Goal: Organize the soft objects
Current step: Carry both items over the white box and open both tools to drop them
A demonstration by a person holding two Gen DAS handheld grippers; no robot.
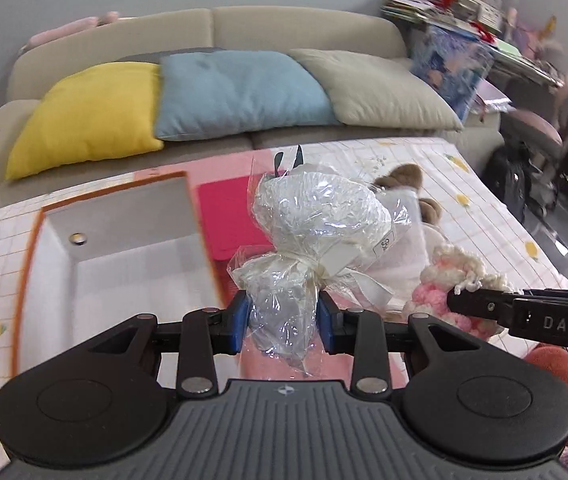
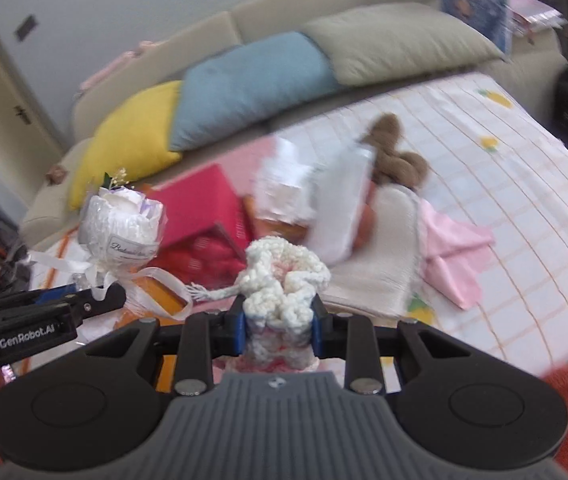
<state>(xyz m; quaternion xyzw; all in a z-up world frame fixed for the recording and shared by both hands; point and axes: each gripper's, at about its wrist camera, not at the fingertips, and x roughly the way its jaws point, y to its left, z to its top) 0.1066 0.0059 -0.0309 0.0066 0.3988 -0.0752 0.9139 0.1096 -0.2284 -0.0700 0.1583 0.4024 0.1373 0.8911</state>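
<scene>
My left gripper (image 1: 283, 326) is shut on the stem of a small white bouquet wrapped in clear plastic (image 1: 319, 216), held above the table; the bouquet also shows in the right wrist view (image 2: 120, 220). My right gripper (image 2: 280, 326) is shut on a white and pink crocheted yarn toy (image 2: 285, 276), which also shows in the left wrist view (image 1: 443, 284). An open white box with an orange rim (image 1: 124, 248) lies to the left below the bouquet. A brown plush bear (image 2: 395, 152) lies on folded cloths further back.
A red box (image 2: 200, 208) lies by the white box. A cream towel (image 2: 379, 256) and pink cloth (image 2: 455, 252) lie on the checked tablecloth (image 2: 523, 200). A beige sofa with yellow (image 1: 88, 116), blue (image 1: 240, 92) and beige cushions stands behind.
</scene>
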